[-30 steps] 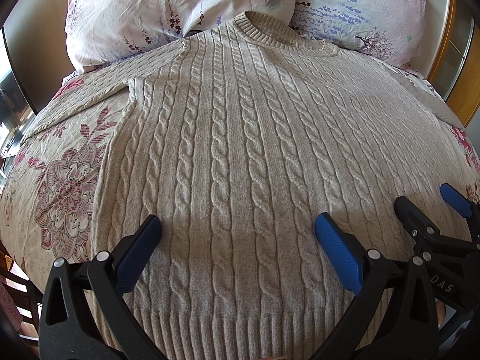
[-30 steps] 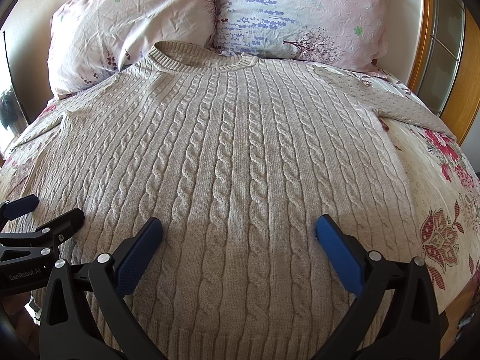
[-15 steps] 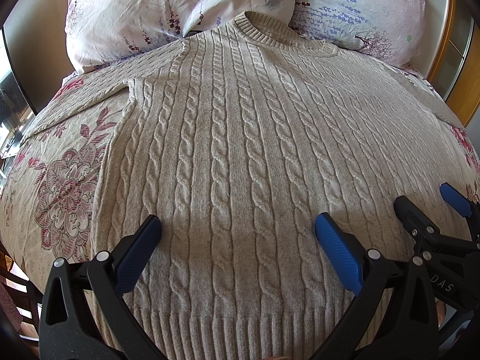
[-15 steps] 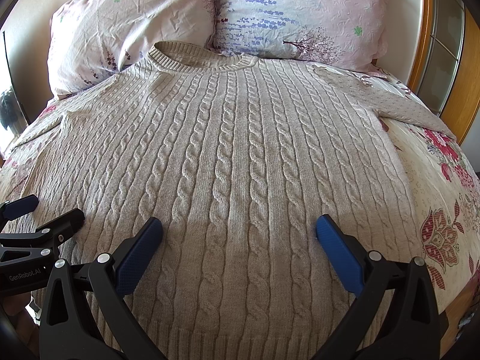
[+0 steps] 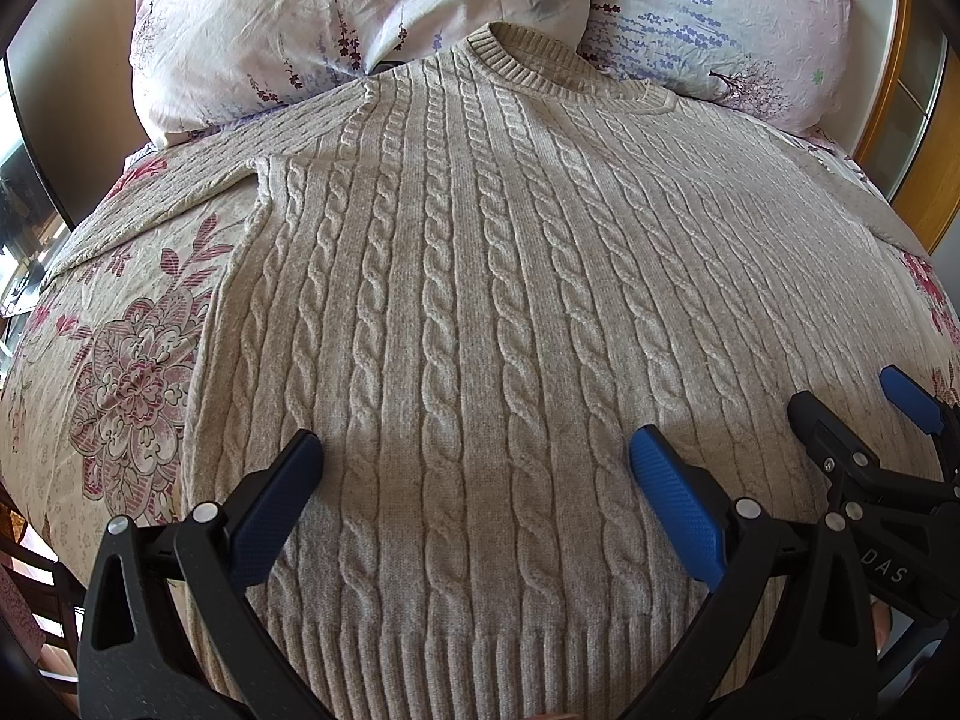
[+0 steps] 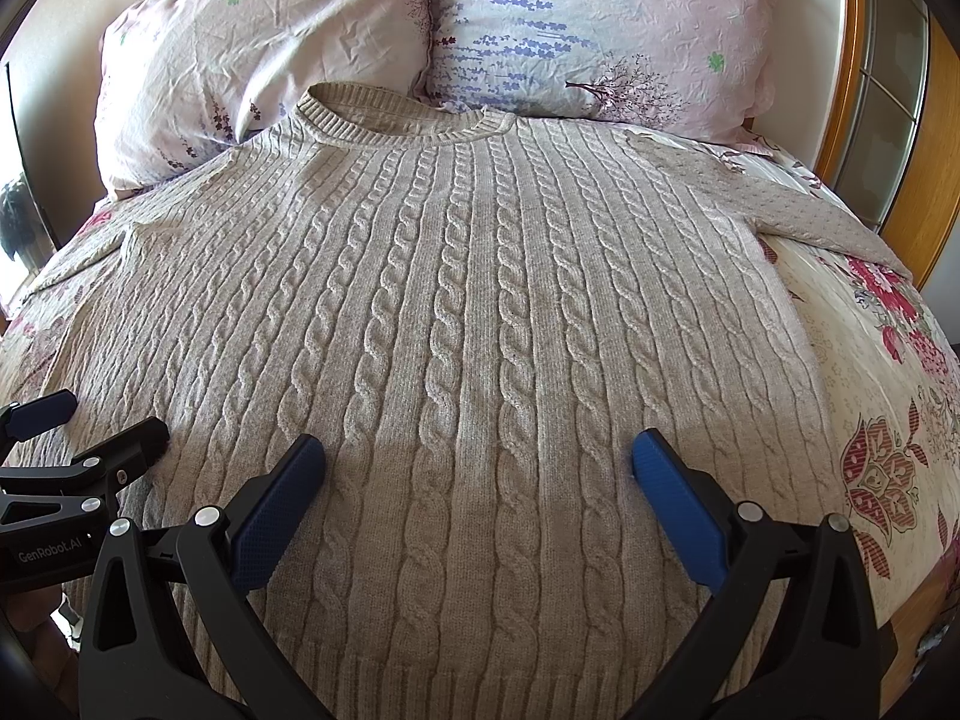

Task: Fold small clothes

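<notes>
A beige cable-knit sweater lies flat, front up, on a floral bed, neck toward the pillows and ribbed hem nearest me. It also fills the right wrist view. Both sleeves stretch out to the sides. My left gripper is open and empty, hovering over the lower left part of the sweater above the hem. My right gripper is open and empty over the lower right part. Each gripper shows in the other's view: the right one at the right edge, the left one at the left edge.
Two floral pillows lean at the head of the bed behind the collar. The flowered bedsheet shows beside the sweater on both sides. A wooden frame with glass panes stands at the right. A dark chair sits at the lower left.
</notes>
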A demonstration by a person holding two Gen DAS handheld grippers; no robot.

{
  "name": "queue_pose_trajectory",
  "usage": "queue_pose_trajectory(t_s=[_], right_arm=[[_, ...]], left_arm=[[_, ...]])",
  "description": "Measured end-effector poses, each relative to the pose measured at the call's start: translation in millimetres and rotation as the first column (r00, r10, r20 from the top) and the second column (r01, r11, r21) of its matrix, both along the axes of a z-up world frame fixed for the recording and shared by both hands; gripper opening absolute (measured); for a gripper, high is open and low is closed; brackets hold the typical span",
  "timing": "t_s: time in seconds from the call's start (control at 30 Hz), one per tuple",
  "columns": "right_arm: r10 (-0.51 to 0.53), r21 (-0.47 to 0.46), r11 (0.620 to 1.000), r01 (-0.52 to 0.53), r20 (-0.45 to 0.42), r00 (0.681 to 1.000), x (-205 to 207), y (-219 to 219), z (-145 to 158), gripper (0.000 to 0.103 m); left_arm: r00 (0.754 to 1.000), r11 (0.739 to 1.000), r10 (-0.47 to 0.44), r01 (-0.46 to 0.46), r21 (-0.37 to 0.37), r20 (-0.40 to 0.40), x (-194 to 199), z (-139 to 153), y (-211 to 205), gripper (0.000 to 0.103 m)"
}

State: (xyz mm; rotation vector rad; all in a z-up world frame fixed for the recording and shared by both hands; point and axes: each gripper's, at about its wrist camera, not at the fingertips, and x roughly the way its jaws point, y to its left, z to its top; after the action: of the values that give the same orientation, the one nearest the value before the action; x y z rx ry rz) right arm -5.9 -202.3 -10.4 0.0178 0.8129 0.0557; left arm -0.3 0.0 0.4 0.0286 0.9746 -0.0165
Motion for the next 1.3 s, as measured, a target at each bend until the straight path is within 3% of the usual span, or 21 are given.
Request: queue_pose_trajectory(t_s=[0.5, 0.87, 1.0, 1.17, 1.3], right_arm=[[-0.001, -0.001, 1.000, 0.001, -0.020, 1.000, -1.2, 5.5, -5.6, 0.102], [0.101, -0.009, 0.995, -0.104, -0.143, 0.985, 8.5, 4.3, -3.6, 0.102], [0.133, -0.009, 0.991, -0.135, -0.113, 0.985, 2.2, 0.1, -2.0, 0.102], [0.203, -0.009, 0.979, -0.205, -0.093, 0.975, 4.6, -3.9, 0.4, 0.102], [0.154, 0.062, 0.986, -0.153, -0.011, 0.988, 20.8, -44.2, 19.3, 0.102]], left_arm=[[1.000, 1.000, -0.001, 0.001, 0.002, -0.010, 4.3, -1.8, -3.3, 0.101], [0.999, 1.000, -0.025, 0.025, 0.006, -0.021, 6.7, 0.8, -1.4, 0.101], [1.000, 1.000, -0.016, 0.016, 0.007, 0.001, 4.0, 0.8, -1.6, 0.101], [0.999, 0.999, -0.042, 0.042, -0.024, -0.025, 17.9, 9.5, 0.1, 0.101], [0.997, 0.999, -0.012, 0.015, -0.040, 0.076, 38.0, 33.8, 3.0, 0.101]])
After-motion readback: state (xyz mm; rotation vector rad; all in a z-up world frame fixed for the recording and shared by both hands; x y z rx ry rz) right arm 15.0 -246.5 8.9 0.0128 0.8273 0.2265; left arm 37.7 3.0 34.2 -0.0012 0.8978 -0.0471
